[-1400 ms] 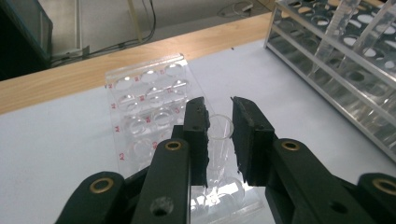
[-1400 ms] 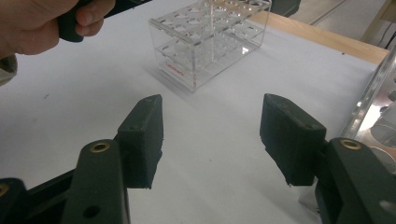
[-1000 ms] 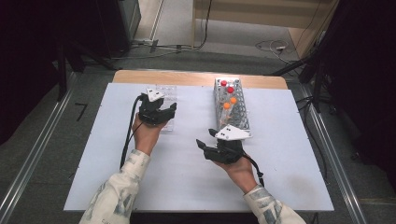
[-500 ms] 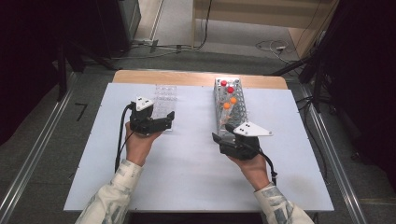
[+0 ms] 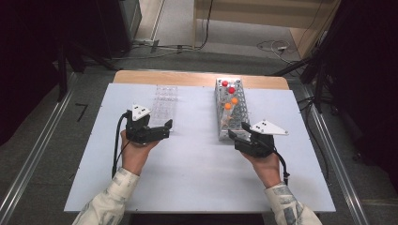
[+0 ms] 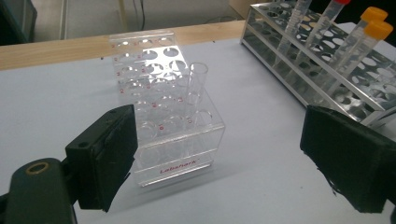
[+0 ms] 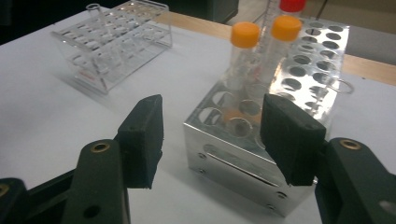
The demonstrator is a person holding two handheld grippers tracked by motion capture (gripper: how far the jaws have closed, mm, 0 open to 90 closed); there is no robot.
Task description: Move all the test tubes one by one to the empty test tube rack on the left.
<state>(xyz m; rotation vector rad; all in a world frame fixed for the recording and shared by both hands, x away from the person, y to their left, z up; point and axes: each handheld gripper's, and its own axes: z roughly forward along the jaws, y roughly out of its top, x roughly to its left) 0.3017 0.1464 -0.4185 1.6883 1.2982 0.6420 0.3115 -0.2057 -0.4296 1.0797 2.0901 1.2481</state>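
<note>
With both forearms in from the near edge, your setup reads as follows.
L hand: your left gripper (image 5: 164,129) sits low over the white table (image 5: 187,178), just beside the near end of the clear rack (image 5: 163,104); jaws point toward table centre-right.
L jaws: spread wide, nothing between; in the left gripper view the rack stands in the gap but apart from both pads.
R hand: your right gripper (image 5: 240,132) is at the near end of the metal rack (image 5: 231,112), jaws aimed at it; sleeve patterned, pale.
R jaws: spread, straddling the rack's near corner in the right gripper view (image 7: 212,126); contact w/ pads — can't tell.
Pads: black, blocky, matte, slightly rough at edges.
Clear rack: transparent plastic, tiered, round holes, red markings + red brand text on front. Holds one uncapped clear tube (image 6: 196,86), upright, near the front right corner.
Metal rack: shiny perforated sheet, rows of round holes, screws on end face. Lies lengthwise away from you, right of centre.
Capped tubes: two w/ orange caps (image 7: 245,35), upright, mid-rack; red caps (image 5: 228,87) farther back. Tube bodies clear.
Table: smooth white sheet over a wood top (image 5: 187,77), wood showing at far edge.
</note>
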